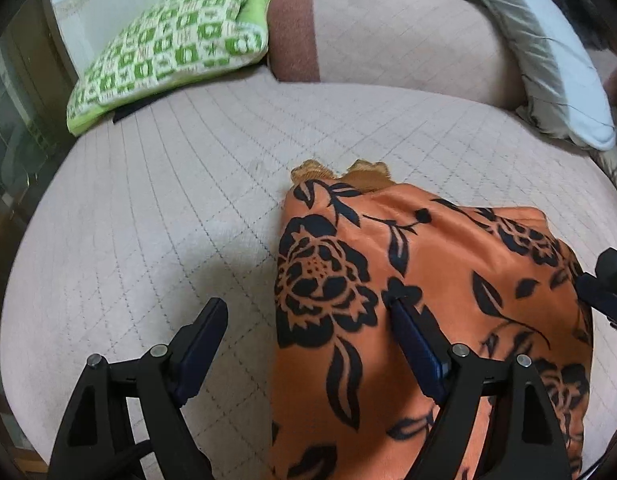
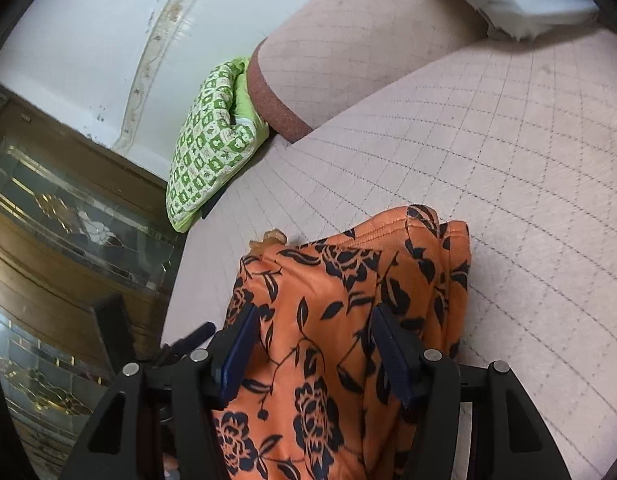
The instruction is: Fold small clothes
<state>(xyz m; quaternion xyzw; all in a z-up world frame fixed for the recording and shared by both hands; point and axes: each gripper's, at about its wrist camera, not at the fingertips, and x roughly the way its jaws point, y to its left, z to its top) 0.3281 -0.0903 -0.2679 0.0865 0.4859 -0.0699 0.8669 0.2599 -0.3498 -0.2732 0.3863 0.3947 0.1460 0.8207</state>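
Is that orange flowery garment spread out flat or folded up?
Folded, at least partly: the orange floral garment lies doubled on the sofa seat, with layered edges showing at its far end.

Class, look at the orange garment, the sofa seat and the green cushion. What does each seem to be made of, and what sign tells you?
Garment: thin, smooth woven fabric, perhaps satin-like; faint sheen, soft drape, printed black flowers.
Sofa seat: matte pinkish upholstery cloth; quilted stitch lines in a diamond grid.
Cushion: matte, probably cotton; printed green checks, soft stuffed shape.

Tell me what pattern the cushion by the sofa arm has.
Green and white checks on the cushion, clearest in the left wrist view.
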